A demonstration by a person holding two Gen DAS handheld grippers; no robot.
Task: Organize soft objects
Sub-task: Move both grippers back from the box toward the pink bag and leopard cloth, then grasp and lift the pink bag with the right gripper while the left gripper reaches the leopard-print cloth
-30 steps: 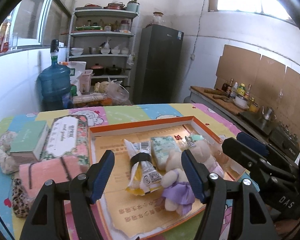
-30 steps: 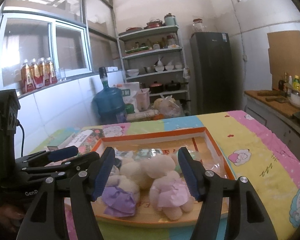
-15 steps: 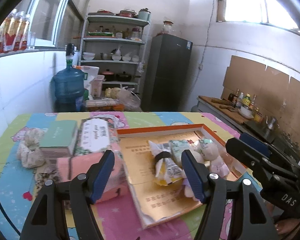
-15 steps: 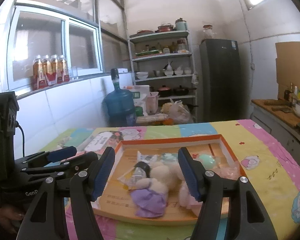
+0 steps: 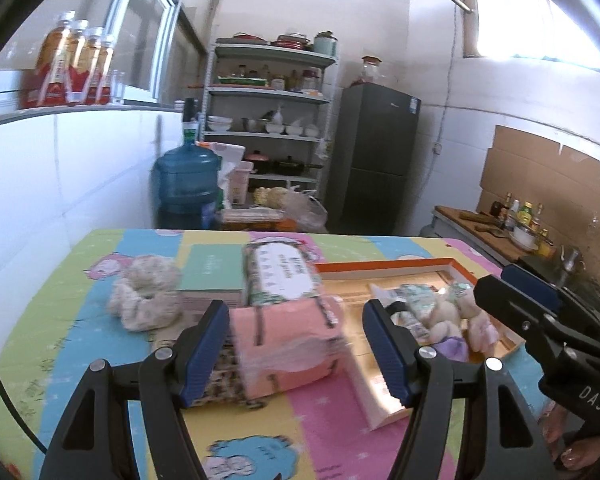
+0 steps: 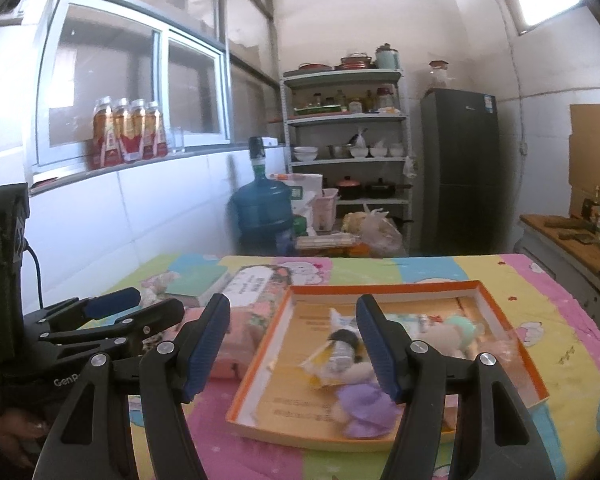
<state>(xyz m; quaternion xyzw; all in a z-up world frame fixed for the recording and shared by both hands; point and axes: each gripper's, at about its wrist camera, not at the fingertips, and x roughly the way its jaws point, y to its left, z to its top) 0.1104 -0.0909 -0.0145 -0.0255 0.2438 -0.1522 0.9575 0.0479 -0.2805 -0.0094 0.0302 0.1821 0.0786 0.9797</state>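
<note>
Left wrist view's got both tongs, left tongs and right tongs, spread apart and empty, over one orange tray, three tissue packs.

A small white-walled kitchen lit by daylight.

A sliding window runs along the left wall, its sill holding a row of orange drink bottles. At the back stands an open white metal shelf rack of bowls, pots and jars, with a tall dark grey refrigerator beside it and a big blue water jug on the floor. A high window glows above brown cardboard sheets on the right wall.
</note>
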